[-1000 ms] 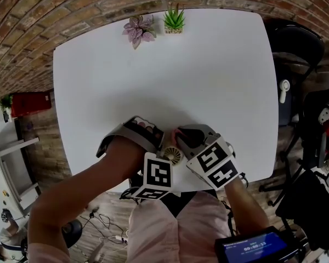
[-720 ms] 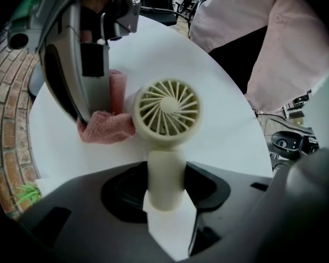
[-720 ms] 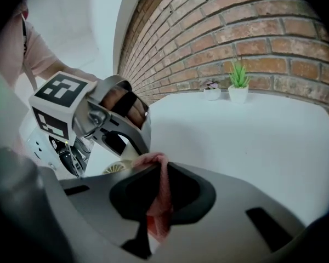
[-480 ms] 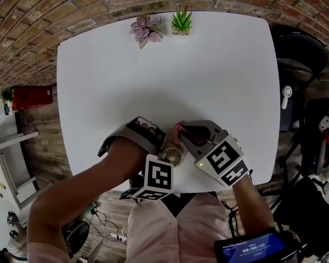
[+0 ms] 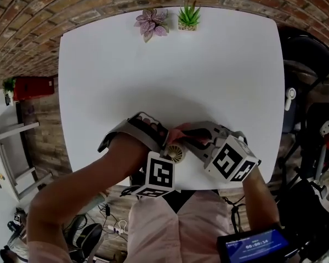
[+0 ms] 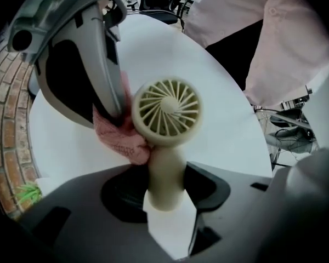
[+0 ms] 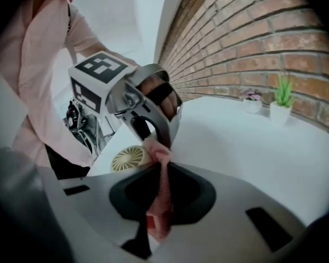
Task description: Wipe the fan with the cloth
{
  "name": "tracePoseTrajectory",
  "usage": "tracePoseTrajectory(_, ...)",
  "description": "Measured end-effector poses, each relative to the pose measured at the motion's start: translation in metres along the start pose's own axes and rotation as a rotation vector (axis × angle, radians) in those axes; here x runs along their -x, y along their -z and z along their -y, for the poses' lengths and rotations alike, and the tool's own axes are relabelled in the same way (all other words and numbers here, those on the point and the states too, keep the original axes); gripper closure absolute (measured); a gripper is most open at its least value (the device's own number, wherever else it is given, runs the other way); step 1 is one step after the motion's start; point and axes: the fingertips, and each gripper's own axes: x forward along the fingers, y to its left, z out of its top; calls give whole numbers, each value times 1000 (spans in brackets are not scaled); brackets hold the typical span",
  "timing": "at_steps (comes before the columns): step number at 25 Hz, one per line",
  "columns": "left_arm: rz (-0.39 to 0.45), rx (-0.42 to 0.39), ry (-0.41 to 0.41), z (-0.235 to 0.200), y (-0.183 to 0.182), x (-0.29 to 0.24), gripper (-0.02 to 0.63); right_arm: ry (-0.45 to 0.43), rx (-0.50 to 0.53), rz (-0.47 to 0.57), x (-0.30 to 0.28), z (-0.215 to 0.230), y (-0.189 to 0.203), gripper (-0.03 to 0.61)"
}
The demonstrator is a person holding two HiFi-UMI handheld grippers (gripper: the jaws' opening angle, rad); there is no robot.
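Jaws of left gripper (image 6: 165,199) closing on cream handle of fan (image 6: 167,111), holding it grille-up by near edge of white table (image 5: 170,70). Right gripper (image 7: 156,201) is pinching pink cloth (image 7: 163,163) tight, pressing it against fan head's side. Risks: harder rubbing twisting handle loose; cloth snagging in grille slats.
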Motion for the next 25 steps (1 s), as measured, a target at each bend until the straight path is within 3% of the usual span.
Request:
tracePoseTrajectory(4,-23,-2,2,1,5,0,419,-112,175,-22,-6,-5,-6,541)
tracePoseTrajectory(8,-28,2,5,0,2,-2,419,-185,255,-51,-5,-10,-3,543)
tracePoseTrajectory(13,-32,13,10,-1,2,-3,419,-200,233,-58,7,-16,6,543)
tracePoseTrajectory(25,-22,110,21,-1,5,-3,417,-126,115,-45,20,-37,29,543)
